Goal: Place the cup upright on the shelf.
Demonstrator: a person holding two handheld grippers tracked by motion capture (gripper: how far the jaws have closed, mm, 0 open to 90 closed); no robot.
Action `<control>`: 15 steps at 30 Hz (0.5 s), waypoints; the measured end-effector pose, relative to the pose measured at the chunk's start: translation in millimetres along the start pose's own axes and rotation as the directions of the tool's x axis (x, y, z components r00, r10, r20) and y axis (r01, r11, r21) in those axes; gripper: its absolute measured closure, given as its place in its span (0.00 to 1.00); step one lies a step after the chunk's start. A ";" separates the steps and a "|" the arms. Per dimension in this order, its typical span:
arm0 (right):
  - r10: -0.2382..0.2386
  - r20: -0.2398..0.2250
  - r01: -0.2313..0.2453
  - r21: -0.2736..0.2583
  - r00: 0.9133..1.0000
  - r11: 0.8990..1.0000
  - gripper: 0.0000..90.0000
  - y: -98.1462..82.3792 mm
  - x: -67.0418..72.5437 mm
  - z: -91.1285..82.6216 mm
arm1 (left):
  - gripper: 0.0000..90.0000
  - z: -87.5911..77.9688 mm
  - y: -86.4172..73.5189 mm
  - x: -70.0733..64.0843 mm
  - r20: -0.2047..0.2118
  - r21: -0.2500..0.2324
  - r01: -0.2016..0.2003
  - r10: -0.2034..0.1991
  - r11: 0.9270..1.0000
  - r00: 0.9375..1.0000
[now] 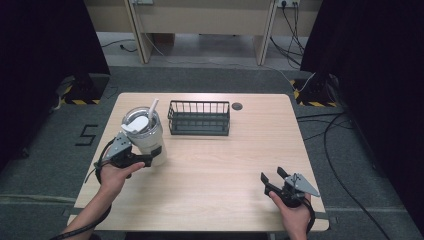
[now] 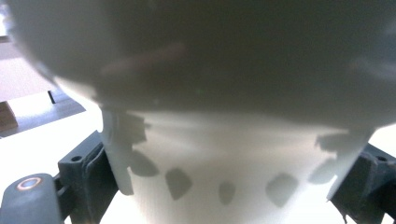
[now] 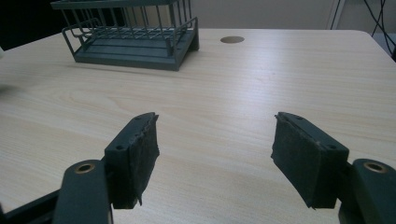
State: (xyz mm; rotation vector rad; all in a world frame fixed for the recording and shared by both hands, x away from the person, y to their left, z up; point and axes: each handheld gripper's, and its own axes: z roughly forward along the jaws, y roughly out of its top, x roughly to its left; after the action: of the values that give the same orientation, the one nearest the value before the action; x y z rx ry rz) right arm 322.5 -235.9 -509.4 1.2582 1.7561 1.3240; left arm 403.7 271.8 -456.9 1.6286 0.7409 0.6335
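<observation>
A white tumbler (image 1: pixel 144 138) with a clear lid and a white straw (image 1: pixel 152 108) stands at the table's left side, leaning slightly. My left gripper (image 1: pixel 151 156) is shut on its lower body. In the left gripper view the tumbler's pale wall (image 2: pixel 224 154) sits between the two jaws and touches both. My right gripper (image 1: pixel 274 176) rests near the front right of the table, open with nothing in it. Its two padded jaws stand wide apart over bare wood in the right gripper view (image 3: pixel 215 154).
A dark wire basket (image 1: pixel 199 118) (image 3: pixel 135 32) sits empty at the back middle of the wooden table (image 1: pixel 225 165). A round cable hole (image 1: pixel 237 106) (image 3: pixel 232 39) lies right of it. Cables and stands ring the floor around the table.
</observation>
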 end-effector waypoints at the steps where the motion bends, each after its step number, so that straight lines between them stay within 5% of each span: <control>1: 0.000 0.000 0.000 0.001 1.000 1.000 0.35 0.0 -0.1 0.1 | 0.11 2.0 2.7 0.2 0.000 -0.002 -0.003 0.003 1.000 1.000; 15: 0.003 -0.004 -0.003 0.001 1.000 1.000 0.35 -0.1 -0.3 0.3 | 0.11 15.8 18.6 1.3 0.005 -0.020 -0.011 0.011 1.000 1.000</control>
State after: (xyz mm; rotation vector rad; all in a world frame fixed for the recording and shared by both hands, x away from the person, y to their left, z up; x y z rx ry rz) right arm 322.9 -236.0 -509.6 1.2605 1.7588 1.3286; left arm 418.6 260.4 -441.4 1.6159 0.7202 0.6426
